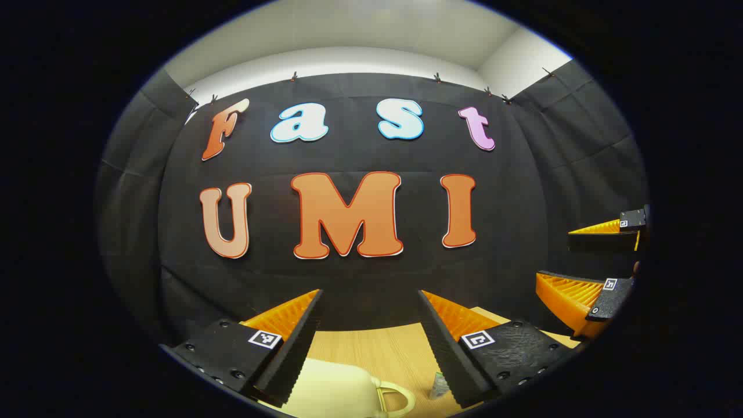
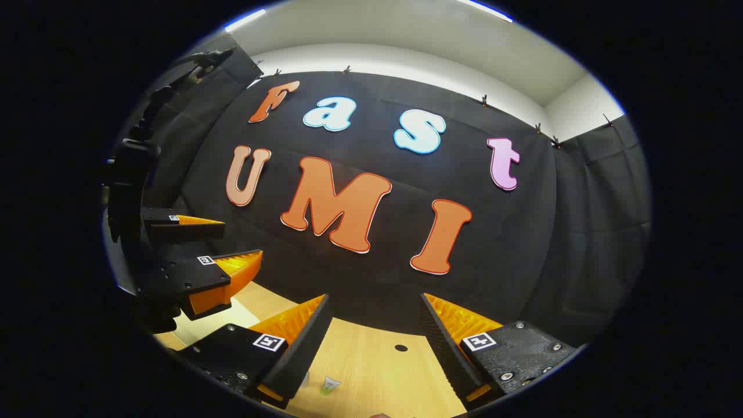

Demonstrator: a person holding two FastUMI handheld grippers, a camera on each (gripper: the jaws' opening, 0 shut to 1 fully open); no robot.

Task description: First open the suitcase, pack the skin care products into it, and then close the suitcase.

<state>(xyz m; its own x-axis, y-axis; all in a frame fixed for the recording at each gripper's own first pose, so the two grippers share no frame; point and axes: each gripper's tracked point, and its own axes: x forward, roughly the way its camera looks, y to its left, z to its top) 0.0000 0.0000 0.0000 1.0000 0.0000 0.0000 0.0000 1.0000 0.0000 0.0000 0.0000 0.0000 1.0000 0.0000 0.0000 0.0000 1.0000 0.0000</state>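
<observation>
I see both ribbed orange wedge grippers, left (image 1: 370, 299) and right (image 2: 374, 302), spread wide and empty above the smooth cream suitcase (image 1: 334, 390) on the wooden table (image 2: 377, 366).

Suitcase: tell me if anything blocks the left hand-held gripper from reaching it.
Nothing visible does. The cream suitcase lies on the wooden table directly below the open left hand-held gripper, with only air between. A small tube stands beside the handle, off to the side.

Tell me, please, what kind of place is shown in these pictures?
Probably a small recording booth, not a home: black cloth is clipped up as walls under a white ceiling, and a wooden table holds a cream suitcase.
</observation>
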